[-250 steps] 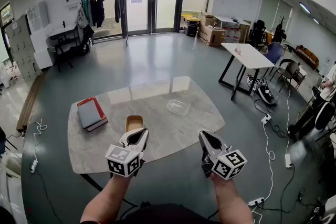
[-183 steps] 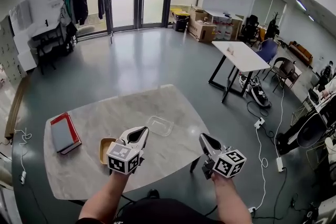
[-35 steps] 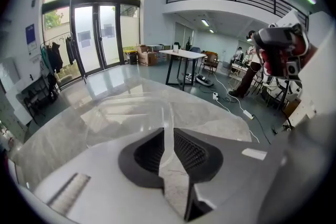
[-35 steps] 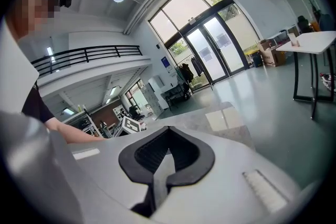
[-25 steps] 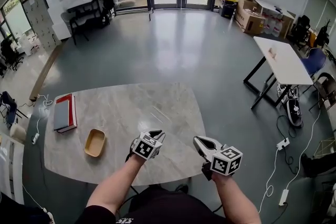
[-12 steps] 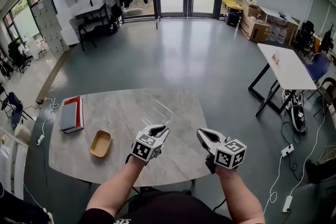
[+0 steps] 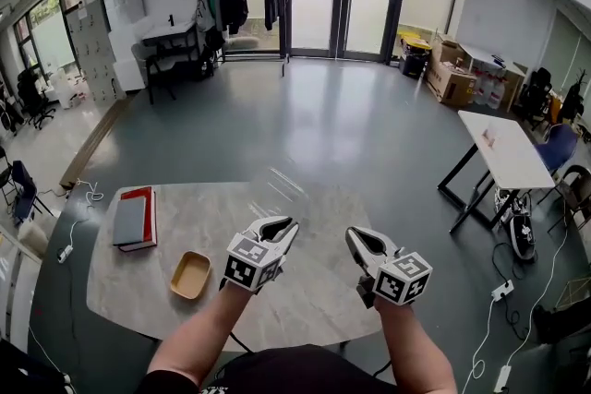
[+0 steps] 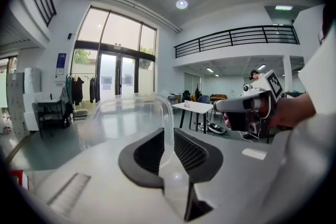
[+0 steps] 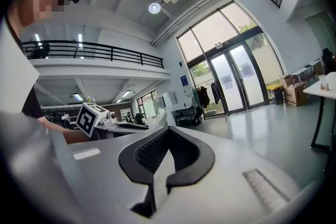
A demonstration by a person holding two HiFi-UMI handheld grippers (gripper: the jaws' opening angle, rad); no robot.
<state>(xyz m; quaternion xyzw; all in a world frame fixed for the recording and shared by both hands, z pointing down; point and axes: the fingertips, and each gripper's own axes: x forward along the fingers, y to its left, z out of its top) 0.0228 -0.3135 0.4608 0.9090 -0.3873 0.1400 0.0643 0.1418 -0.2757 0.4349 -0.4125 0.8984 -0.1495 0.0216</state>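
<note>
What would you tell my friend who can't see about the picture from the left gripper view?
The left gripper pinches the rim of a clear container with its jaws shut on it. Behind it is a big bright room with glass doors, and the right gripper pokes in from the right.

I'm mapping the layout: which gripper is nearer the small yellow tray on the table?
Left. The left gripper hangs just right of the tray and a little beyond it; the right gripper is farther right, past the left one.
</note>
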